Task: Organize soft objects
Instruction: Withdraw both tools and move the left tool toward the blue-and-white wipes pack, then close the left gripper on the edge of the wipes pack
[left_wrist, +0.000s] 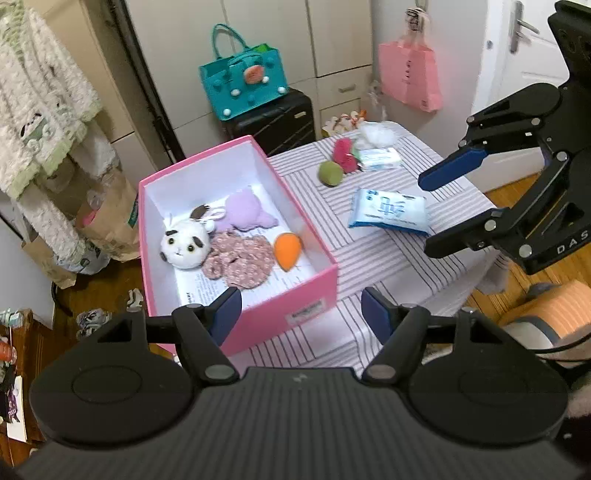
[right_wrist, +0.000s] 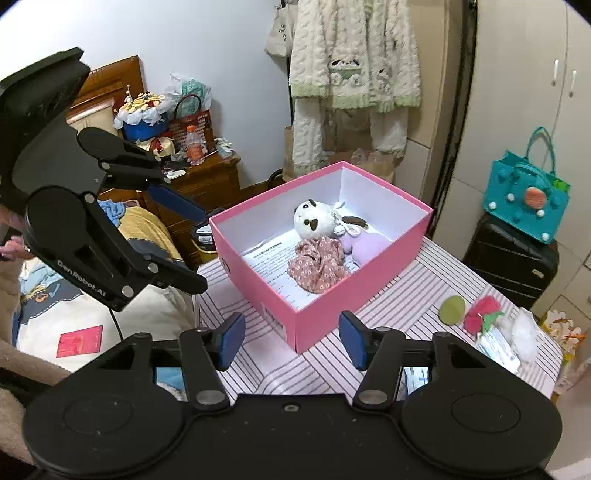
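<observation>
Now both grippers' fingers spread, empty; right gripper (left_wrist: 428, 218) nearer wipes pack (left_wrist: 388, 210), right of pink box (left_wrist: 314, 291) on table (left_wrist: 388, 258).

My fingers (left_wrist: 229, 310) are matt black plastic with smooth blue pads. The pink box (left_wrist: 314, 280) looks like smooth card, white inside, with printed paper on its floor. In it lie a fuzzy plush panda (left_wrist: 184, 245) and crumpled floral cloth (left_wrist: 240, 260). The tablecloth (left_wrist: 388, 251) is striped woven fabric; the near wipes pack (left_wrist: 389, 210) is glossy plastic.
</observation>
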